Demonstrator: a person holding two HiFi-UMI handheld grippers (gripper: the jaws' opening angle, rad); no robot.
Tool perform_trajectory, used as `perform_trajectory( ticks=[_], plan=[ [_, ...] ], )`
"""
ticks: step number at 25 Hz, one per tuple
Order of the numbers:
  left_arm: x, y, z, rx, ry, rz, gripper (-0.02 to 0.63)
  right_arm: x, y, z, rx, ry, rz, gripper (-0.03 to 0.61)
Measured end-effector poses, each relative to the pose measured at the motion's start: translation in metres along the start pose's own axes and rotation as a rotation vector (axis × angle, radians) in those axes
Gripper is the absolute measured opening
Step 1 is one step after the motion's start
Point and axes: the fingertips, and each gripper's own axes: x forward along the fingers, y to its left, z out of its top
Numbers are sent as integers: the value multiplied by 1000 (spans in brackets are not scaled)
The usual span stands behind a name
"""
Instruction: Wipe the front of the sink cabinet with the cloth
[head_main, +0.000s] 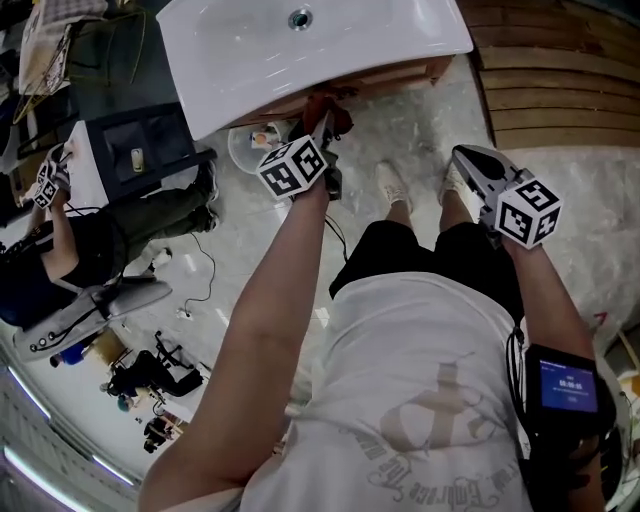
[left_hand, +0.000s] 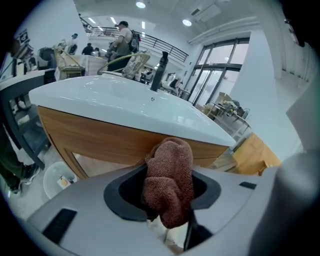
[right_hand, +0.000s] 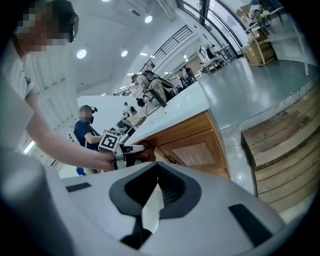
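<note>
The brown cloth (left_hand: 169, 180) is clamped between the jaws of the left gripper (head_main: 320, 130). It bunches past their tips against the wooden cabinet front (left_hand: 95, 135), just under the white sink (left_hand: 115, 100). The right gripper (right_hand: 156, 172) hangs off to its right, jaws closed together, empty.

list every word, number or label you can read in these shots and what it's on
Nothing can be quoted with confidence.
White shirt: cursive print, upside down in the head view, too blurred to read.
Arm-strapped screen: pale digits, too small to read.
Left cube and right cube: black-and-white square markers only, no letters or numbers.
</note>
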Motion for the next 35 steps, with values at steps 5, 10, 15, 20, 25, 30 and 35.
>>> perform_trajectory(
  ticks=[5, 10, 15, 20, 25, 30, 35],
  plan=[
    [25, 6, 14, -98, -45, 46, 178, 4, -14, 5, 22, -12, 7, 14],
    [41, -18, 9, -77, -30, 31, 178, -5, -25, -2, 28, -18, 16, 14],
    [58, -44, 6, -57, 5, 2, 178, -18, -42, -2, 66, -32, -8, 14],
    [70, -67, -2, -30, 33, -37, 178, -22, -48, -1, 76, -47, -20, 14],
    [81, -96, -7, -17, 56, -83, 177, -23, -50, 3, 78, -64, -33, 14],
    [97, -131, -12, -53, 53, -134, 178, -27, -54, 0, 89, -69, -48, 14],
    [109, -163, -17, -54, 67, -187, 178, -31, -57, -4, 104, -74, -65, 14]
  ],
)
